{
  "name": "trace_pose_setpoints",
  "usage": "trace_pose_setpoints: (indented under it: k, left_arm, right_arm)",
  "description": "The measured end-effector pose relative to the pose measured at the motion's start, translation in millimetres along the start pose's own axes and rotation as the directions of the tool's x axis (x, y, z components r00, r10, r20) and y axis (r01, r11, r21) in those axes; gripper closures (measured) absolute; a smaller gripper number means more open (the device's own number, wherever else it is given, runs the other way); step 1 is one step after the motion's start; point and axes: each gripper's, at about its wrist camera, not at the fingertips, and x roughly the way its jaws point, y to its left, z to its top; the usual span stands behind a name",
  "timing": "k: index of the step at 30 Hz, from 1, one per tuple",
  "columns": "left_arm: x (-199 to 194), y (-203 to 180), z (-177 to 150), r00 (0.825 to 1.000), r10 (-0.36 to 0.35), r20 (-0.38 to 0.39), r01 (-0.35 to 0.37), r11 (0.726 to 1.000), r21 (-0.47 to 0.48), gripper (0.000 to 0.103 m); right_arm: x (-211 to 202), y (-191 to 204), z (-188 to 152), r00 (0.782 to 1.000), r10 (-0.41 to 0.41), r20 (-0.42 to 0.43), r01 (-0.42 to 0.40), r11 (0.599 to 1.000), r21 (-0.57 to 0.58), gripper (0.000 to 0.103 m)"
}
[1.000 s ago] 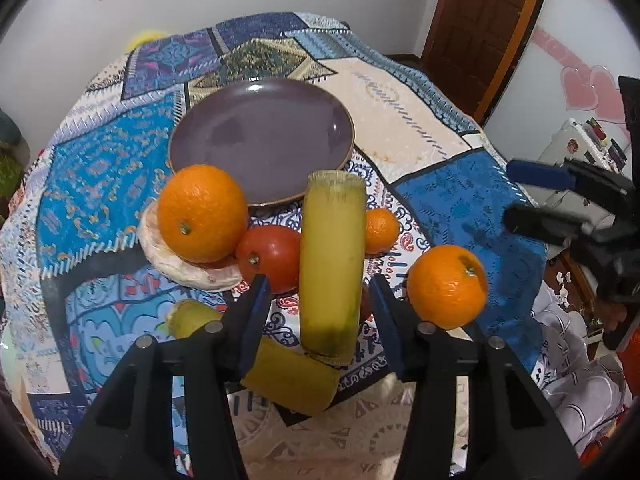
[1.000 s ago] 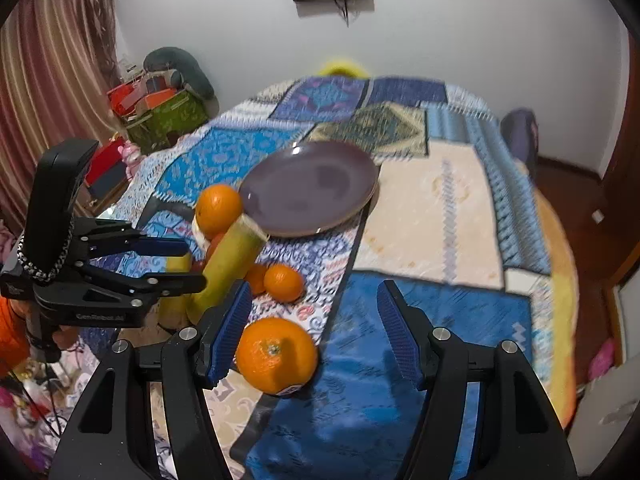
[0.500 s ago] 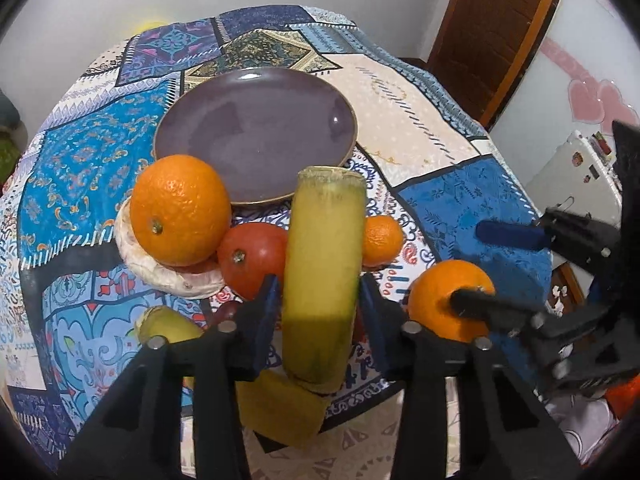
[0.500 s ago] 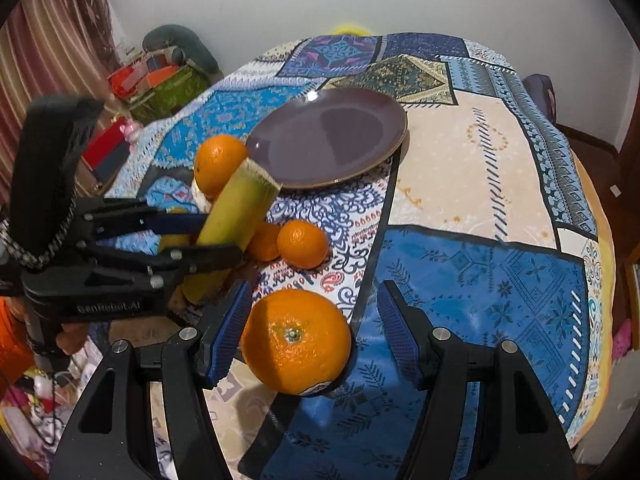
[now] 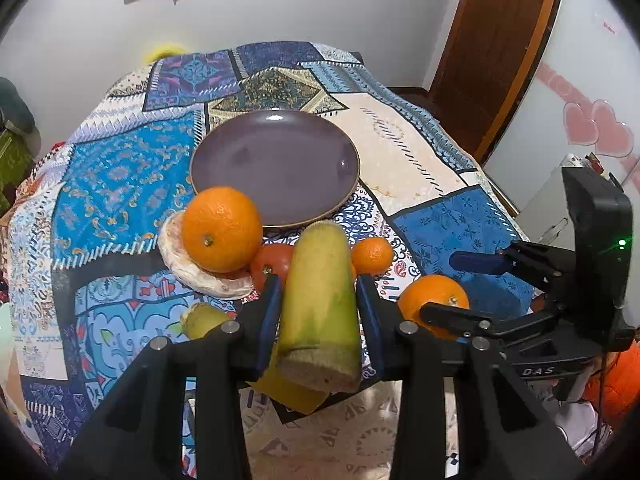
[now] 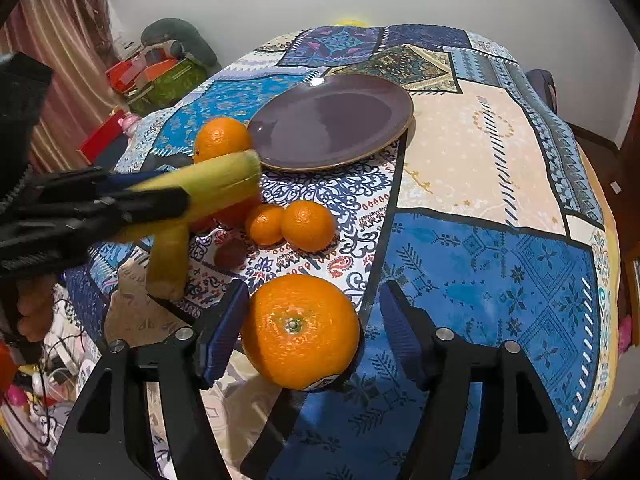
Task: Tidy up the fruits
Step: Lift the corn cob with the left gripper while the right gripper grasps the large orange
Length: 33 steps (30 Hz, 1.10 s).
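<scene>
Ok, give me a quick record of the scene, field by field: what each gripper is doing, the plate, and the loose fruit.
left gripper: shut on yellow-green stalk piece, raised off the cloth
right gripper: open, fingers either side of large orange, which sits on the cloth
plate: purple, nothing on it
other fruit: orange by plate, red tomato, two small oranges
surface: patterned cloth

Patterned blue cloth-covered table (image 5: 132, 168) bears a purple plate (image 5: 276, 168), oranges (image 6: 308, 220), a tomato (image 5: 272, 260)
</scene>
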Motion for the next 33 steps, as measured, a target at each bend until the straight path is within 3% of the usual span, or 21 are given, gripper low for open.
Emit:
trace_pose_setpoints:
  k: [7,13,19,24,33]
  left_arm:
    - [2,2,-13,0.999,-0.001,-0.042,0.002,1.000,0.011,0.065]
    - [1,9,-28,0.998,0.007,-0.066,-0.006,1.000,0.013,0.065]
    - [5,6,-25,0.997,0.006,-0.074,-0.005,1.000,0.021,0.065]
    - [20,5,-20,0.995,-0.014,-0.102,0.016,1.000,0.025,0.063]
    - [39,-4,-13,0.992,-0.029,-0.119,0.034,0.999,0.040,0.065]
  right_arm:
    - [7,8,-5,0.999,0.021,-0.047,-0.022,1.000,-0.018,0.035]
    - [12,13,-5,0.998,-0.010,-0.056,0.007,0.998,-0.056,0.032]
    - [23,7,-10,0.997,-0.004,-0.082,0.002,1.000,-0.025,0.032]
    - [22,4,-11,0.998,0.002,-0.068,-0.003,1.000,-0.021,0.040]
    - [14,-3,-9,0.999,-0.017,-0.038,0.017,1.000,0.014,0.040]
